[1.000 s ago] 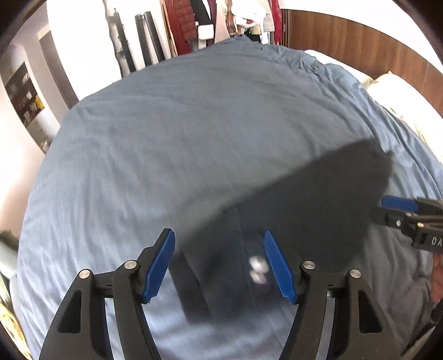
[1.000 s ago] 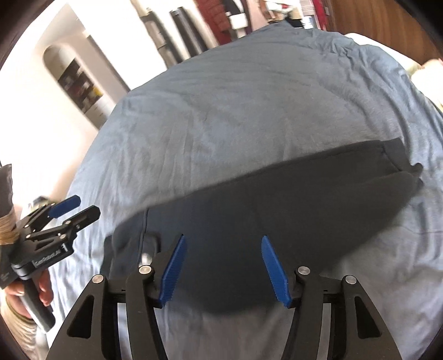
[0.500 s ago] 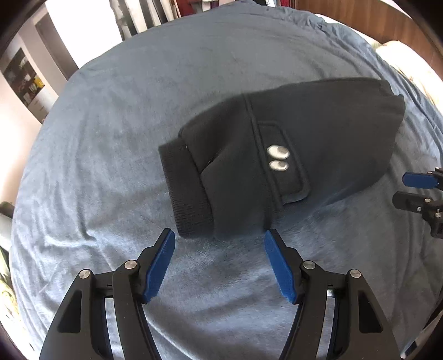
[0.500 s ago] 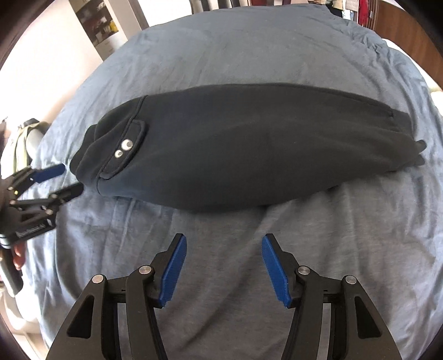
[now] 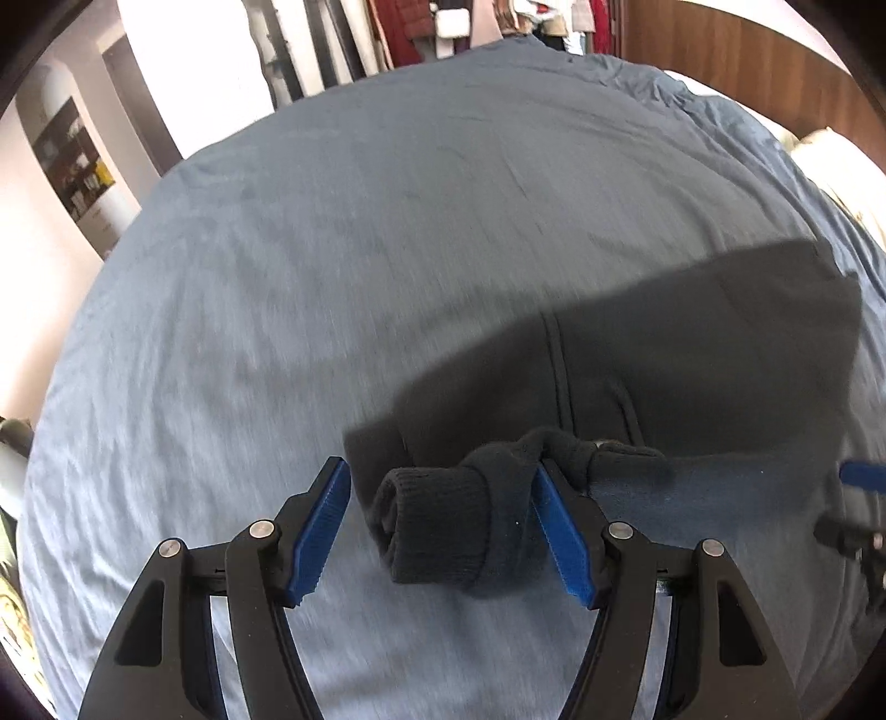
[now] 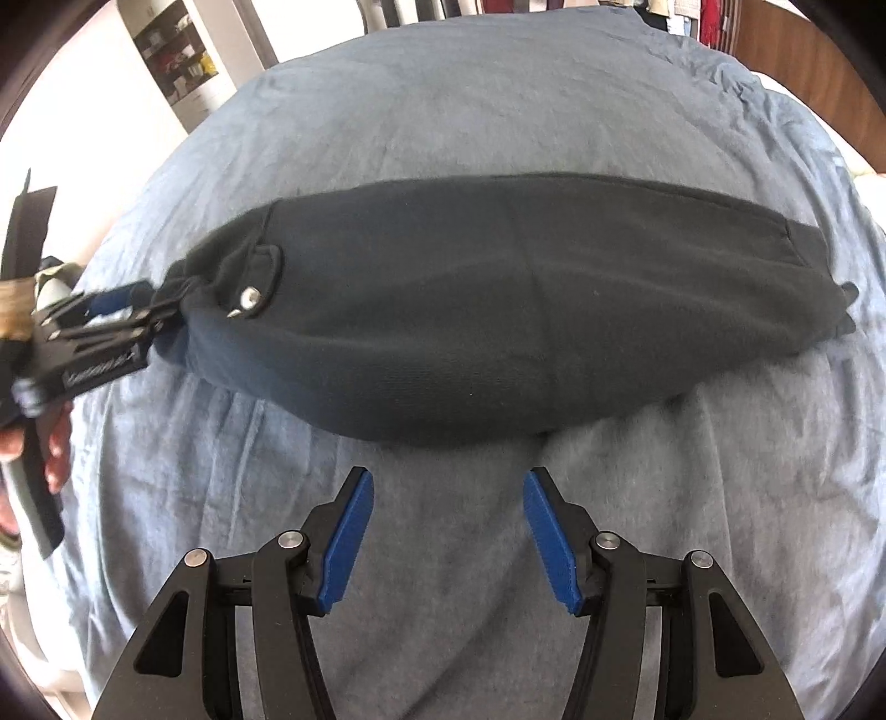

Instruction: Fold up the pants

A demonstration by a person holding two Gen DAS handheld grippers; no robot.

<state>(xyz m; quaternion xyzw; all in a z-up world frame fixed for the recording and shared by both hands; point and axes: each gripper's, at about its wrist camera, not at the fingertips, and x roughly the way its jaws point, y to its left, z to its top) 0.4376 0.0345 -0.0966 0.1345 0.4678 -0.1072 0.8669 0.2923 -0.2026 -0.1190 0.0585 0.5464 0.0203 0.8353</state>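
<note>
Dark navy pants [image 6: 498, 299] lie folded lengthwise across a blue bedspread [image 6: 498, 111], waistband at the left, cuffs [image 6: 830, 288] at the right. A pocket flap with two metal snaps [image 6: 252, 299] shows near the waist. In the left wrist view my left gripper [image 5: 440, 523] has its jaws wide apart around the bunched ribbed waistband [image 5: 443, 520], which touches the right finger. It also shows in the right wrist view [image 6: 144, 315] at the waist end. My right gripper [image 6: 443, 531] is open and empty, just in front of the pants' middle.
The bedspread [image 5: 332, 221] covers the whole bed. A wooden headboard [image 5: 747, 66] runs along the far right. Hanging clothes [image 5: 443, 27] and a wall shelf niche [image 5: 77, 166] stand beyond the bed's far edge.
My left gripper has moved forward onto the waistband, which now sits bunched between its fingers. My right gripper has moved a little closer to the pants and stays open.
</note>
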